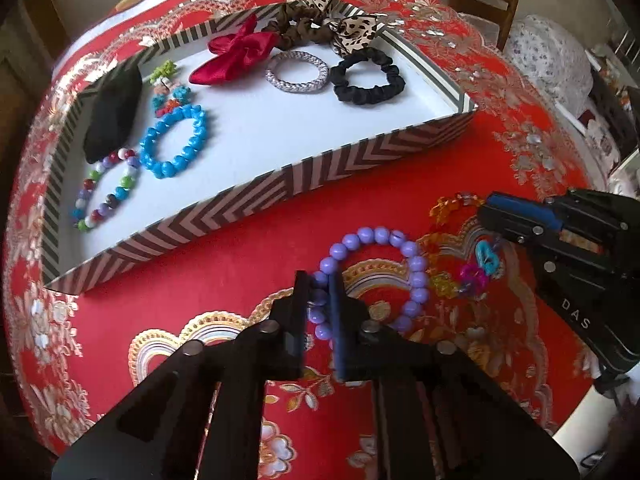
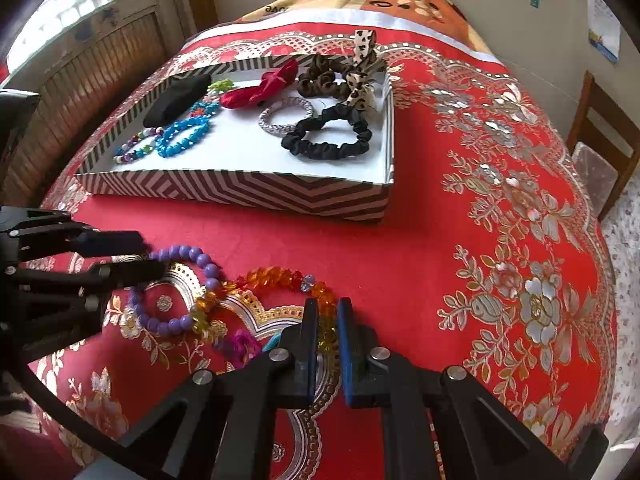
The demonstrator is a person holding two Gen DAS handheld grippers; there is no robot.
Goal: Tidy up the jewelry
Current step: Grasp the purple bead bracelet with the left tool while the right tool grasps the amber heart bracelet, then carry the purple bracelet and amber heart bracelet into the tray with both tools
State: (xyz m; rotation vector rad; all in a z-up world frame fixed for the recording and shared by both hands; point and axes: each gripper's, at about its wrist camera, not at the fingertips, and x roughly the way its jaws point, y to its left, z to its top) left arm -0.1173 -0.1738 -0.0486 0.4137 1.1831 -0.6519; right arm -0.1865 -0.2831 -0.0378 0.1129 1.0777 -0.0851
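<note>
Presently catalogued: purple bead bracelet (image 1: pixel 372 280), lying on the red embroidered cloth (image 1: pixel 240 272) near the tray, left gripper (image 1: pixel 320 292) jaws clenched around its near-left beads. Orange crystal bracelet (image 2: pixel 280 280), just right of the purple one and touching it; right gripper (image 2: pixel 327 316) jaws closed on its right-hand beads. Small pink and turquoise trinkets (image 1: pixel 478 266) beside both bracelets. Chevron-striped tray (image 2: pixel 240 192), farther back on the cloth, holds: blue bead bracelet (image 1: pixel 176 142), multicolour bead bracelet (image 1: pixel 106 190), black pouch (image 1: pixel 112 114), red bow (image 1: pixel 236 54), silver braided band (image 1: pixel 296 71), black scrunchie (image 1: pixel 368 76), brown scrunchie with leopard ribbon (image 2: pixel 340 76).
</note>
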